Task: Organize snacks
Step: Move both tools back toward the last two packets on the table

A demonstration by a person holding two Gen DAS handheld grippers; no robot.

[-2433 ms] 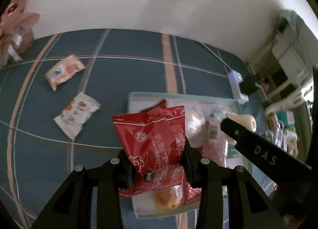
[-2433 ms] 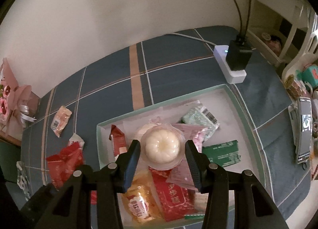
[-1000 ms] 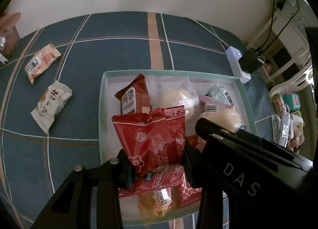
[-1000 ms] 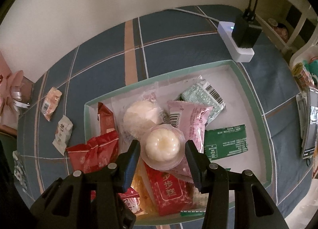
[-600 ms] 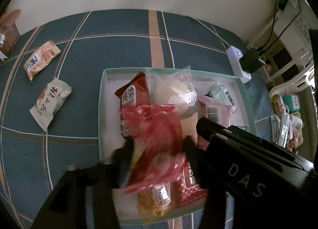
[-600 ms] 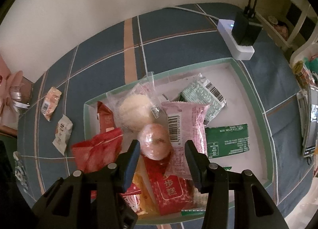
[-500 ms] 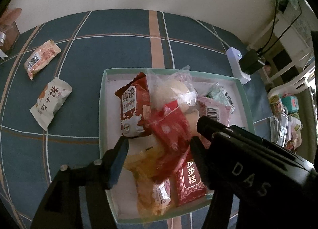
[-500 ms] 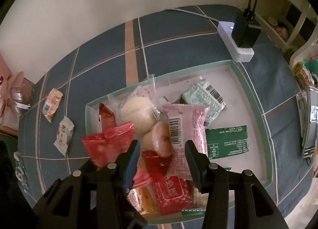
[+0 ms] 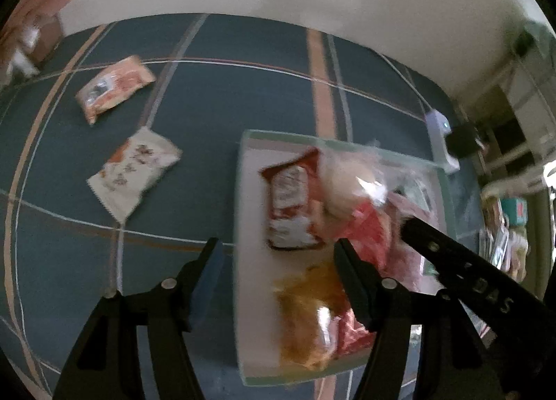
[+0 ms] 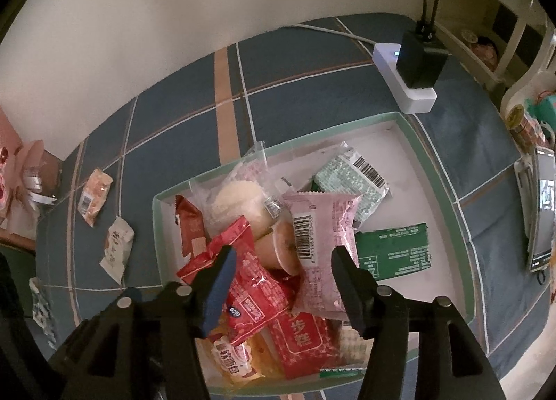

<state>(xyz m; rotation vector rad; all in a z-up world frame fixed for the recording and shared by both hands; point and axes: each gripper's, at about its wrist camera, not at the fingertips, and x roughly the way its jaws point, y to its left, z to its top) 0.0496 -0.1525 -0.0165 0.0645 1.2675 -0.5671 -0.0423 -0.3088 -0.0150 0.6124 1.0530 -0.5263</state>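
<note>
A green-rimmed tray (image 10: 434, 160) holds several snack packets. The red packet (image 10: 250, 275) lies in it on the pile, next to a tipped jelly cup (image 10: 278, 250) and a pink packet (image 10: 323, 243). My right gripper (image 10: 281, 275) is open and empty above the pile. My left gripper (image 9: 276, 268) is open and empty over the tray's left edge (image 9: 239, 212). Two packets lie on the cloth left of the tray: a white one (image 9: 133, 170) and an orange one (image 9: 113, 87). They also show in the right wrist view, the white packet (image 10: 116, 250) and the orange packet (image 10: 93, 196).
A white power strip (image 10: 403, 87) with a black plug stands behind the tray. A phone (image 10: 542, 212) lies at the right edge. A pink box (image 10: 21, 170) sits at the far left. The wall runs along the back.
Both grippers opened. The left let the red packet fall into the tray and swung left. The right dropped the jelly cup, which now lies tipped on the pile.
</note>
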